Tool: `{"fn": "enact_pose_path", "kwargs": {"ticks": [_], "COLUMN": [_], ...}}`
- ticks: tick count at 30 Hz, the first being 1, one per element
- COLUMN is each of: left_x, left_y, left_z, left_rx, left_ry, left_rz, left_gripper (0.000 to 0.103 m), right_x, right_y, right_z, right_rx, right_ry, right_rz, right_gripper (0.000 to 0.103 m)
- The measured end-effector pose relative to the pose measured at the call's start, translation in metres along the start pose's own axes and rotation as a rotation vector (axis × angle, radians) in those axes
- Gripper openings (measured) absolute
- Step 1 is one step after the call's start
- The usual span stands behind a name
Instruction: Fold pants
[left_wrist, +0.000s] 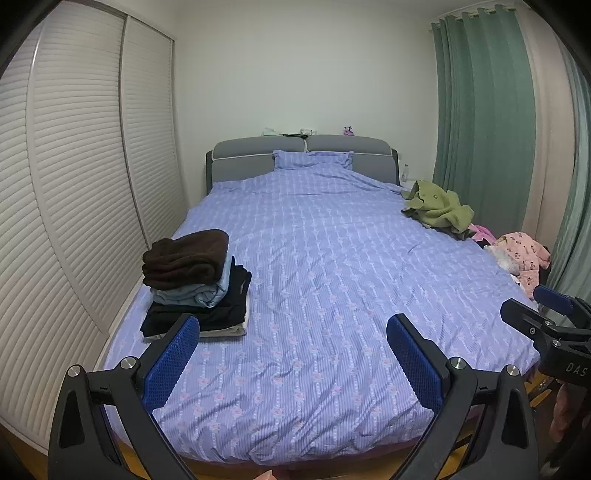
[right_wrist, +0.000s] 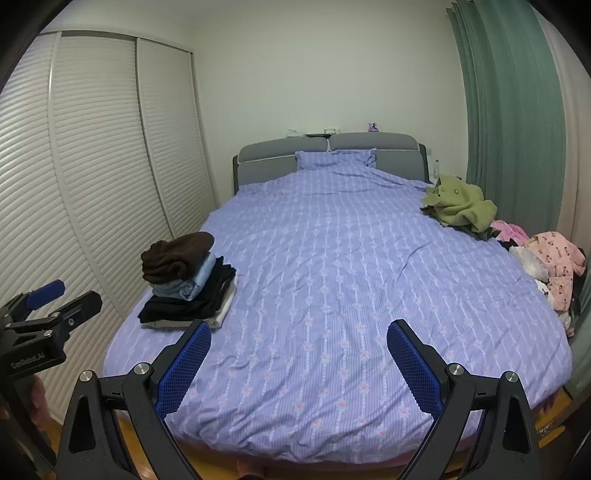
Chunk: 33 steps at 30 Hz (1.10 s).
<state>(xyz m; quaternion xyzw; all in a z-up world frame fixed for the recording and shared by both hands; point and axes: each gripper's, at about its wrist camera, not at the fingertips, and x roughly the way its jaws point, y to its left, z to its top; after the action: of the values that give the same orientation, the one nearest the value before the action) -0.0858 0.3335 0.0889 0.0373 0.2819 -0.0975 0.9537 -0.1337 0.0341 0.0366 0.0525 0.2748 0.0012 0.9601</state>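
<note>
Lilac bed (left_wrist: 314, 258) fills the left wrist view, folded stack (left_wrist: 195, 284) at its left edge, left gripper (left_wrist: 293, 354) jaws wide and empty, "DAS" on the right gripper (left_wrist: 554, 317); right wrist view: its jaws likewise gape, "GenRobot.AI" on the left.

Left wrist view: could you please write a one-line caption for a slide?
Open left gripper above a purple bedspread, folded clothes stack at left, unfolded clothes pile at right.
</note>
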Motion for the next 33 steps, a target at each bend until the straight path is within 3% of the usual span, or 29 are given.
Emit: {"fn": "enact_pose_path", "kwargs": {"ticks": [8,33], "left_x": [-0.002,0.002], "left_y": [-0.007,-0.018], "left_z": [-0.001,0.004], "left_rx": [0.028,0.067], "left_ry": [-0.010,-0.008], "left_rz": [0.033,0.012], "left_gripper": [0.103,0.103], "right_x": [-0.003,-0.001], "right_y": [0.000,-0.003], "right_z": [0.000,0.001], "right_rx": [-0.012,-0.010], "right_ry": [-0.009,0.005], "right_rz": [-0.006,-0.020], "right_gripper": [0.097,0.097]}}
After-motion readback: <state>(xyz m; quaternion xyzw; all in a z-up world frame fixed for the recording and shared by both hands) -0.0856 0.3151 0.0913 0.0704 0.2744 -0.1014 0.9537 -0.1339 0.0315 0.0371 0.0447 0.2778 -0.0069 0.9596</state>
